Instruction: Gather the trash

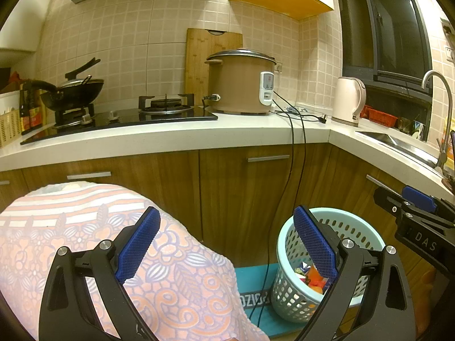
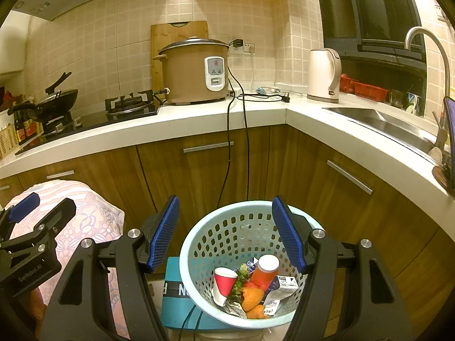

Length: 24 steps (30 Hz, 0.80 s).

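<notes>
A pale blue perforated basket [image 2: 236, 233] stands on the floor against the wooden cabinets. In it lie a red paper cup [image 2: 224, 281], an orange bottle with a white cap [image 2: 266, 271], a small carton [image 2: 283, 285], orange peel [image 2: 251, 298] and some wrappers. My right gripper [image 2: 226, 233] hangs open just above the basket, with nothing between its blue pads. My left gripper [image 1: 227, 244] is open and empty too. It is to the left of the basket [image 1: 290, 284], over a patterned cloth [image 1: 85, 227]. Each gripper shows at the edge of the other's view.
The pink patterned cloth [image 2: 93, 216] covers something bulky left of the basket. A teal box [image 2: 176, 307] lies under the basket. Two black cables [image 2: 227, 156] hang from the counter [image 2: 199, 119], which holds a rice cooker [image 2: 193, 74], a kettle [image 2: 324, 74], a stove and a sink [image 2: 378, 122].
</notes>
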### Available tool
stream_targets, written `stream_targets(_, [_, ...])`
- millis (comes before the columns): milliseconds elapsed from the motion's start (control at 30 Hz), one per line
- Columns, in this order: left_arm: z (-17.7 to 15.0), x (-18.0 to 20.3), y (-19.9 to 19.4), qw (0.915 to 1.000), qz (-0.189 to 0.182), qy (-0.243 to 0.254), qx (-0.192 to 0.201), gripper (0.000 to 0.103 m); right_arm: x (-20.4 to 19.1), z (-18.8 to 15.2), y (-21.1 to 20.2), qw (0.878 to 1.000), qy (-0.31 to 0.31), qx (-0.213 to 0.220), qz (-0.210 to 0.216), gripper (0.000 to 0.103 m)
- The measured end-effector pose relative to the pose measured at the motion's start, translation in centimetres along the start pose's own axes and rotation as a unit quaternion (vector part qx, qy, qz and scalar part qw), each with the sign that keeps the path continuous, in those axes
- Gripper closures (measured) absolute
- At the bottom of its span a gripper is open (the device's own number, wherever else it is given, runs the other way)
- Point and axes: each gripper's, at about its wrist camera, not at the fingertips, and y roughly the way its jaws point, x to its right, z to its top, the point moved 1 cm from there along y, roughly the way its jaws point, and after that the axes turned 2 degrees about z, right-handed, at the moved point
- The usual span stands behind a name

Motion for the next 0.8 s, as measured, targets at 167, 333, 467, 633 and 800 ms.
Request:
stream_targets(167, [0.06, -0.32, 0.02, 1.0000, 0.007, 0.006, 0.001, 0.011, -0.45, 0.16, -0.22, 1.000, -0.006, 0.006, 0.001, 0.039])
stream_targets(333, [0.09, -0.43, -0.04, 0.9999, 0.010, 0.011, 0.004, 0.010, -0.63, 0.25, -0.36, 1.000, -0.006, 0.009, 0.003, 0.039])
stream_targets(467, [0.15, -0.35, -0.25, 0.9997, 0.013, 0.016, 0.010, 0.010, -0.60, 0.28, -0.35, 1.000, -0.006, 0.009, 0.003, 0.039])
stream_targets(633, [0.20, -0.38, -0.42, 0.9995, 0.017, 0.022, 0.015, 0.010, -0.40, 0.27, -0.62, 1.000, -0.004, 0.010, 0.000, 0.039])
stream_targets(800, [0.16, -0.75, -0.05, 0.9999, 0.007, 0.010, 0.001, 0.009, -0.16, 0.24, -0.77, 1.000, -0.001, 0.010, -0.001, 0.039])
